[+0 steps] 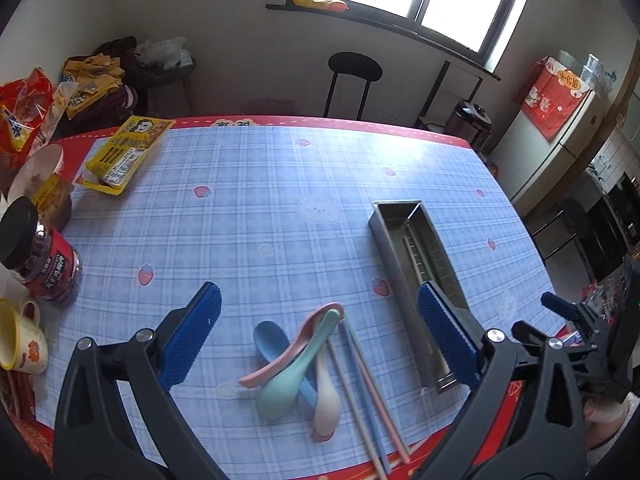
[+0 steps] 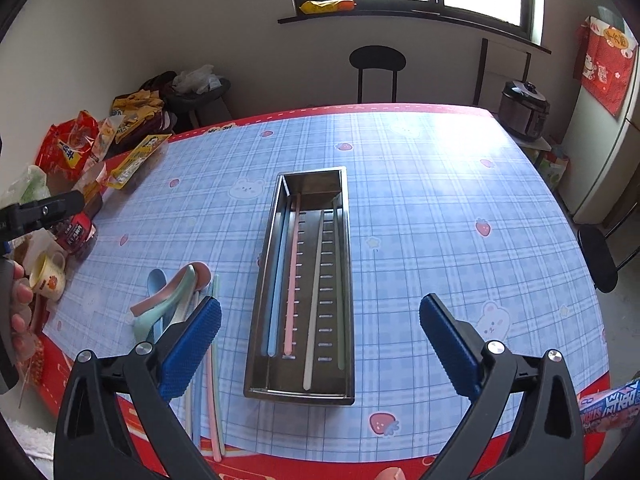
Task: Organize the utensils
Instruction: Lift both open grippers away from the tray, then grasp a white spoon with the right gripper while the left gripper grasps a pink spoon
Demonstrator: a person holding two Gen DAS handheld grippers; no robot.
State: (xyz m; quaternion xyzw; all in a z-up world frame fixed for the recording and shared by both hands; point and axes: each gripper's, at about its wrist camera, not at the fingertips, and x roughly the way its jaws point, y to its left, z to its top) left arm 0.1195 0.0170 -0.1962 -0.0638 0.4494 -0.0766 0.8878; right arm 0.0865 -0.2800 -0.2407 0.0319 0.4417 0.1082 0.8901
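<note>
**A:** Where do the utensils lie?

**B:** A steel tray point(image 2: 344, 280) sits lengthwise on the blue checked tablecloth point(image 2: 440, 208), holding 4 chopsticks: blue point(image 2: 276, 300), pink point(image 2: 293, 280), white point(image 2: 314, 300) and green point(image 2: 339, 300). Just left of it, 4 spoons lie heaped across one another: pink point(image 1: 288, 352), green point(image 1: 296, 372), blue point(image 1: 270, 340) and cream point(image 1: 326, 400). More loose chopsticks point(image 1: 360, 384) lie between the heap and the tray.

**B:** And the tools?

**A:** The left gripper point(image 1: 320, 336) hangs above the spoon heap, jaws spread wide, holding nothing. The right gripper point(image 2: 320, 344) hangs over the tray's near end, jaws likewise wide apart and empty.

**B:** Anything else?

**A:** A jar point(image 1: 48, 264), a mug point(image 1: 20, 340) and snack packets point(image 1: 124, 152) crowd the table's left edge.
</note>
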